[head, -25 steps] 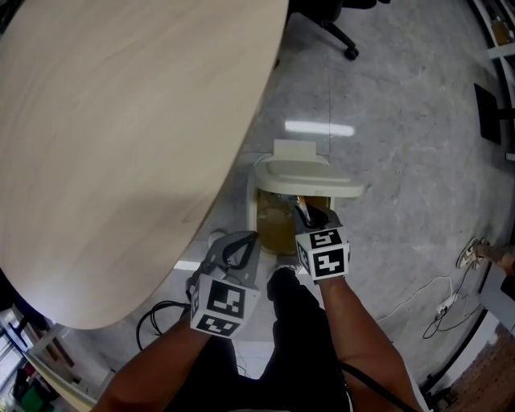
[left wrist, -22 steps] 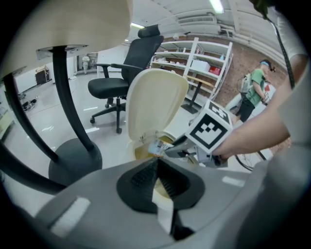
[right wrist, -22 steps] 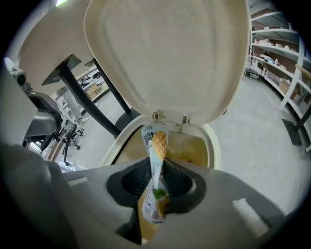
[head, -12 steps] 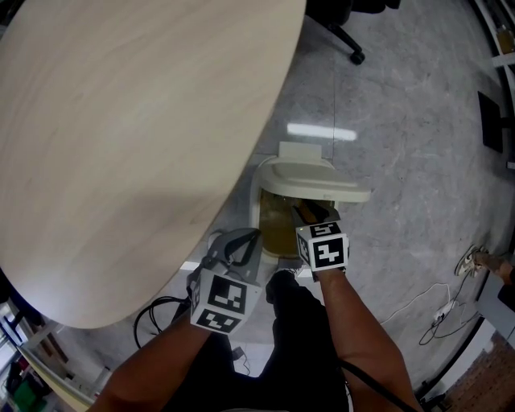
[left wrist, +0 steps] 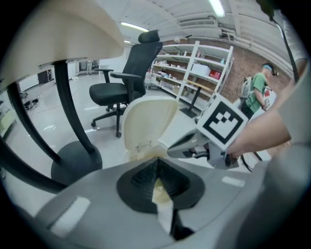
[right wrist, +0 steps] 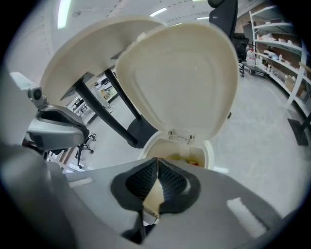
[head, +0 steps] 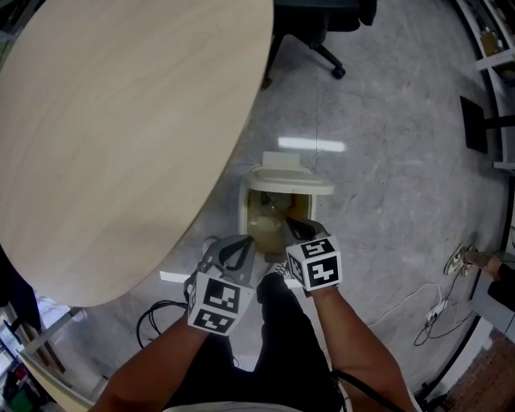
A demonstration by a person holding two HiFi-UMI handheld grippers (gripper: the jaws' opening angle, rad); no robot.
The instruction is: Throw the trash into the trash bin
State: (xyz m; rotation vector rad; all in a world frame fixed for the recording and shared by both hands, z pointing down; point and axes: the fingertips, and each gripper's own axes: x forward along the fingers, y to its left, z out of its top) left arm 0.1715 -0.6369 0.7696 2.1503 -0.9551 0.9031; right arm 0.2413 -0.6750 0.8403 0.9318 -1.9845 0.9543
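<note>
The cream pedal bin (head: 251,211) stands on the floor by the table with its lid (head: 291,179) raised. The right gripper view looks into the bin (right wrist: 210,154), where yellow and red trash (right wrist: 187,159) lies. My right gripper (head: 290,224) hangs just above the bin's near rim. Its jaws have just been closing and now meet at the tips with nothing between them (right wrist: 158,161). My left gripper (head: 240,248) hovers left of the bin, also shut and empty (left wrist: 158,163). It sees the lid (left wrist: 146,119) and the right gripper (left wrist: 187,146).
A large round wooden table (head: 113,137) fills the left, and its dark pedestal foot (left wrist: 73,160) stands close to the bin. An office chair (head: 322,20) is behind. Cables (head: 157,315) lie on the floor near my legs. Shelves (left wrist: 194,73) and a person (left wrist: 257,92) are further off.
My right gripper has lifted back out of the bin's mouth towards me. The head view has shifted, so the bin now sits higher and smaller. The left gripper is about where it was.
</note>
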